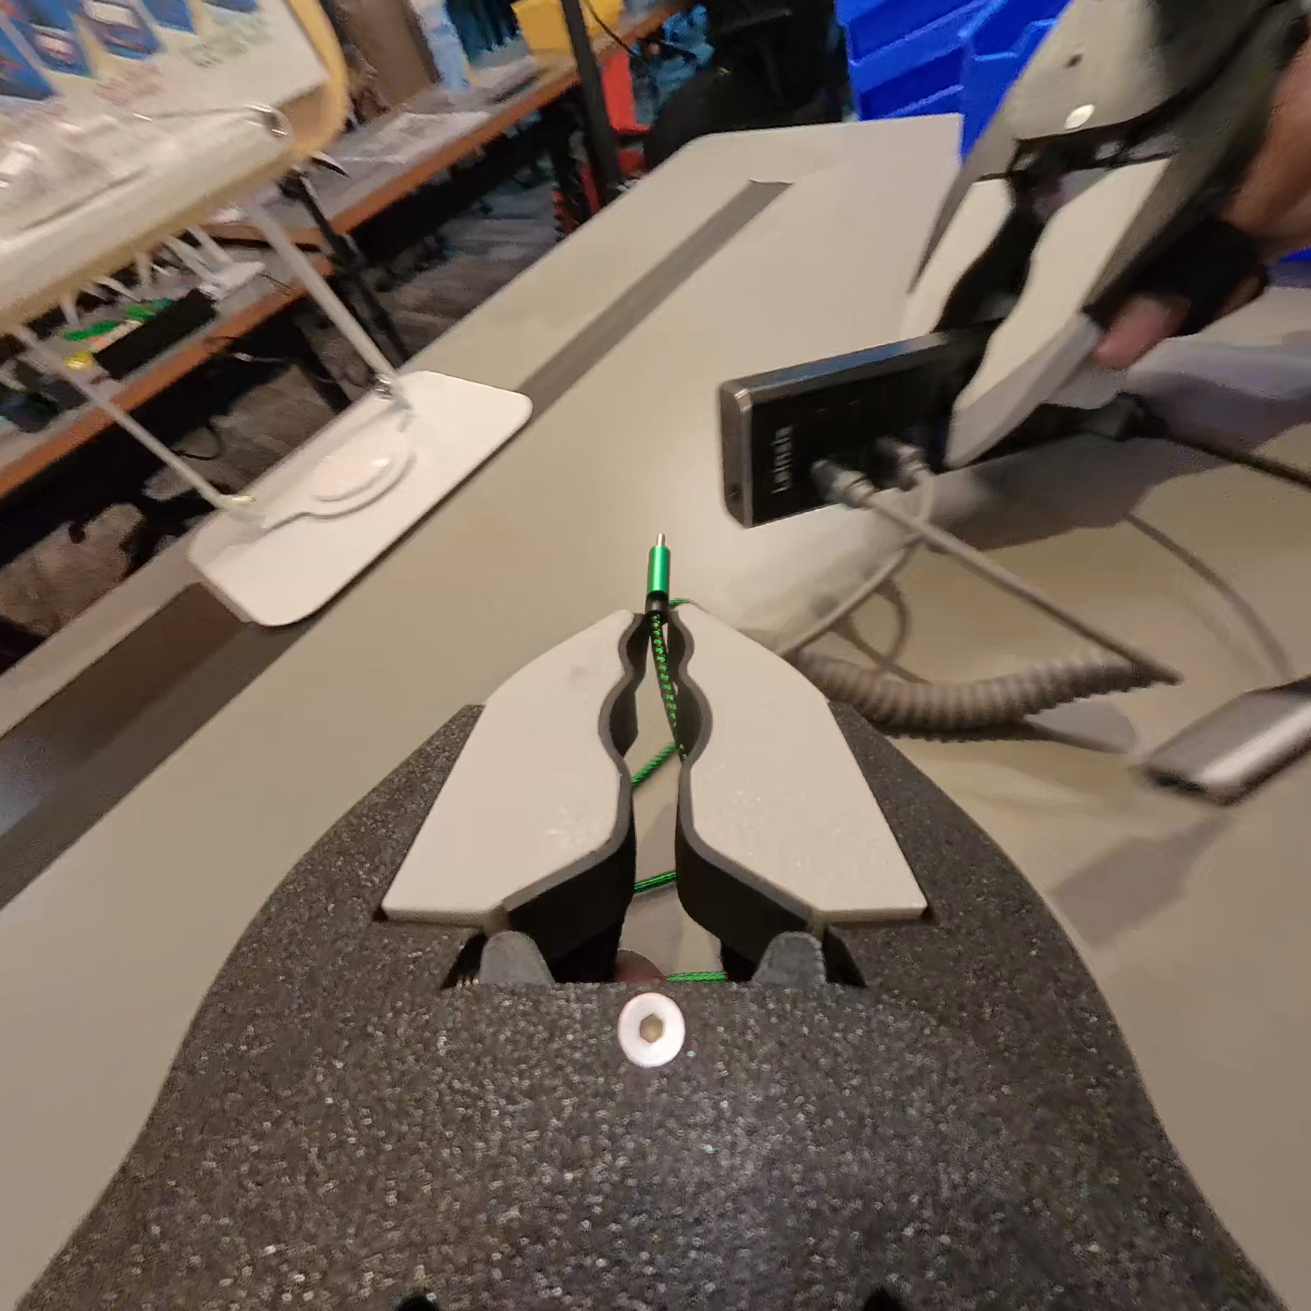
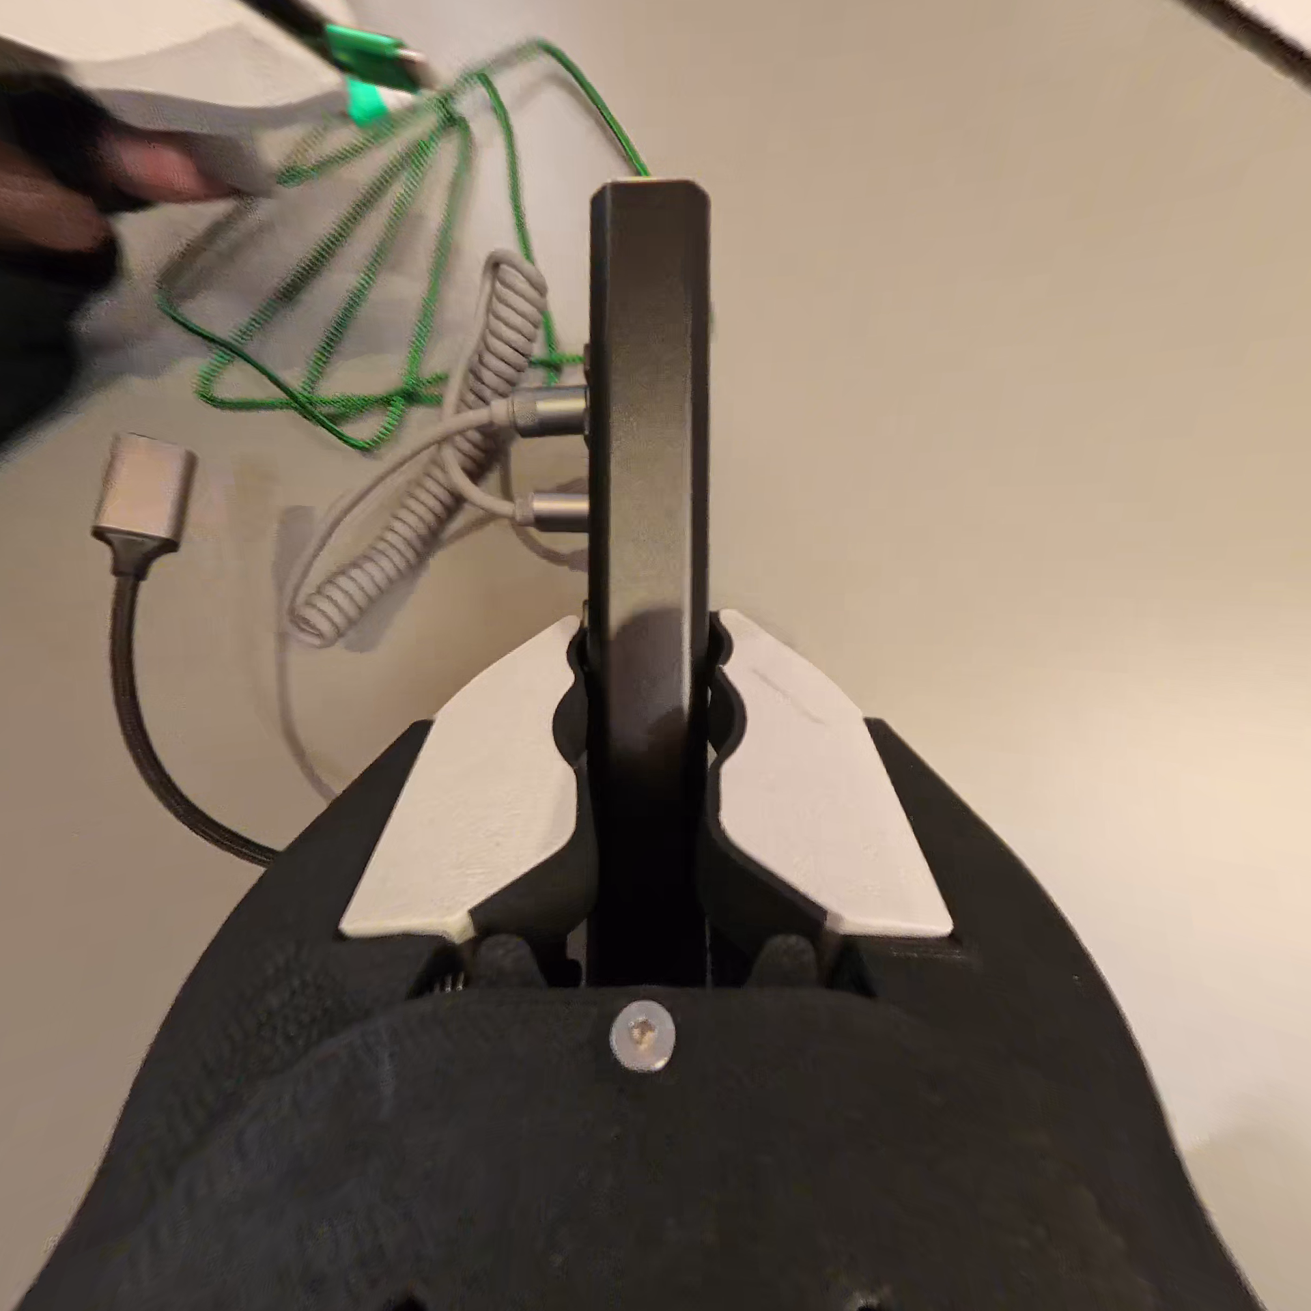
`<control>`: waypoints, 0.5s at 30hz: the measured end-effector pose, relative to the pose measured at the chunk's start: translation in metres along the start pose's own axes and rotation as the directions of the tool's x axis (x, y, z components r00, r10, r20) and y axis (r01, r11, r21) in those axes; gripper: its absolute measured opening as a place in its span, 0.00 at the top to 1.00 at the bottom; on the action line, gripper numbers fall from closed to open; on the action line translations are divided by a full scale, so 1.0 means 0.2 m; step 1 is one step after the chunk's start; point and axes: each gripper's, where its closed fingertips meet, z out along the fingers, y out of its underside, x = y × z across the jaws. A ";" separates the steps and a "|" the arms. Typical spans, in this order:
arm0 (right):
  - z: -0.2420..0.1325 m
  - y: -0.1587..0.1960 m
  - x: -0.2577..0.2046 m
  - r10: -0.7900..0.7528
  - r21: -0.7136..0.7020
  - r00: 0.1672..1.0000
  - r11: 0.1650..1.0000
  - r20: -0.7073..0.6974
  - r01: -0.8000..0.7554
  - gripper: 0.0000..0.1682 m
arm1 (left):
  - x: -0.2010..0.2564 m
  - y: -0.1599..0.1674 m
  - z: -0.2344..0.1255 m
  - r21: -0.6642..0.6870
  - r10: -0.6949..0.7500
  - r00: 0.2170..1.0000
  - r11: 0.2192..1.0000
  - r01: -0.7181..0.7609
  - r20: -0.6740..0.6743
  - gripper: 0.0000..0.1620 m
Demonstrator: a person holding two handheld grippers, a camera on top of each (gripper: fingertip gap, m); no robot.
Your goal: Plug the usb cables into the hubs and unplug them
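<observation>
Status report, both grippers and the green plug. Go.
Left hand-held gripper shut on green cable; green plug unplugged. Right hand-held gripper shut on black hub. Nothing between.

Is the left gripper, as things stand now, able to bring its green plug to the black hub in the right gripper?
Probably yes. The left gripper is shut on the green plug, tip forward. The black hub, in the right gripper, hangs ahead to the right with open air between. Two grey plugs fill some ports.

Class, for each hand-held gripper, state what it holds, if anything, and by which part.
The left hand-held gripper pinches the green braided cable just behind its green plug. The right hand-held gripper clamps the black hub by its near end.
</observation>
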 end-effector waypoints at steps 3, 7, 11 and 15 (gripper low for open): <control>-0.03 -0.10 -0.09 -0.036 0.130 0.994 0.991 0.101 0.023 0.83 | -0.10 0.01 -0.03 0.044 -0.035 0.999 0.998 0.034 0.022 0.97; -0.06 -0.20 -0.26 -0.142 0.268 0.964 0.960 0.222 0.080 0.83 | -0.11 0.02 -0.02 0.110 -0.061 0.998 0.992 0.063 -0.024 0.97; -0.06 -0.29 -0.37 -0.202 0.386 0.945 0.918 0.259 0.091 0.83 | 0.04 -0.03 0.02 0.154 0.048 0.993 0.988 -0.032 -0.105 0.97; -0.08 -0.37 -0.34 -0.157 0.466 0.975 0.882 0.160 0.066 0.83 | 0.16 -0.11 0.00 0.178 0.125 0.987 0.978 -0.106 -0.103 0.97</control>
